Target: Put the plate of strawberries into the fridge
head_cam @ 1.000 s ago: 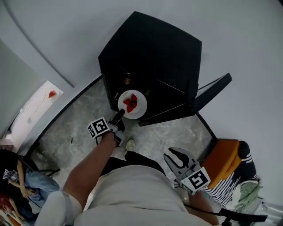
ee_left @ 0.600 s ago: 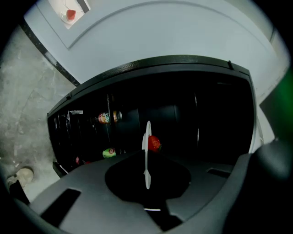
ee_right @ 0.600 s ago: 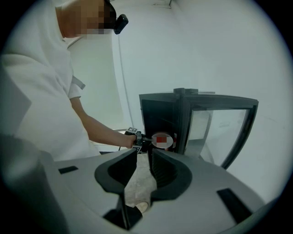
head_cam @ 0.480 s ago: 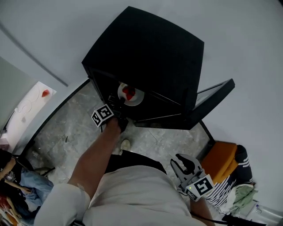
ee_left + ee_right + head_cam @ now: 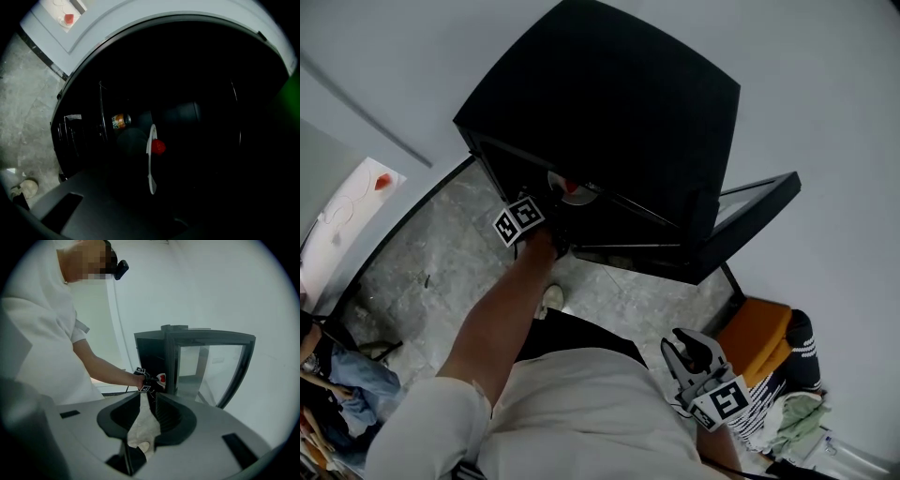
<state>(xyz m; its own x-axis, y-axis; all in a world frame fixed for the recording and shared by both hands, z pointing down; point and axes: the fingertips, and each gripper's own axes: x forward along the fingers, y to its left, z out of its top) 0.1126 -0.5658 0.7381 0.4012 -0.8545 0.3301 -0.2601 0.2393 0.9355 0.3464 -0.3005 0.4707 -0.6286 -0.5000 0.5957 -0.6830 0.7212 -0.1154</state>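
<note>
The black fridge (image 5: 609, 103) stands with its door (image 5: 750, 202) swung out to the right. My left gripper (image 5: 551, 225) reaches into the dark inside, shut on the rim of the white plate (image 5: 572, 190). In the left gripper view the plate (image 5: 151, 161) shows edge-on with one red strawberry (image 5: 158, 146) on it, held by the left gripper (image 5: 152, 186), whose jaws are lost in the dark. My right gripper (image 5: 689, 342) hangs low by my right hip, its jaws slightly apart and empty. The right gripper view looks past the right gripper (image 5: 148, 394) at the plate (image 5: 161, 377) entering the fridge (image 5: 150, 355).
A drink can (image 5: 121, 121) lies on a shelf deep inside the fridge. The glass door (image 5: 211, 366) juts out on the right. An orange seat (image 5: 755, 333) with striped cloth stands at my right. A white table (image 5: 352, 202) is at the far left. The floor (image 5: 431, 272) is grey marble.
The left gripper has carried the plate from the fridge opening deeper inside, so only part of it shows from above. The right gripper has stayed low at my side.
</note>
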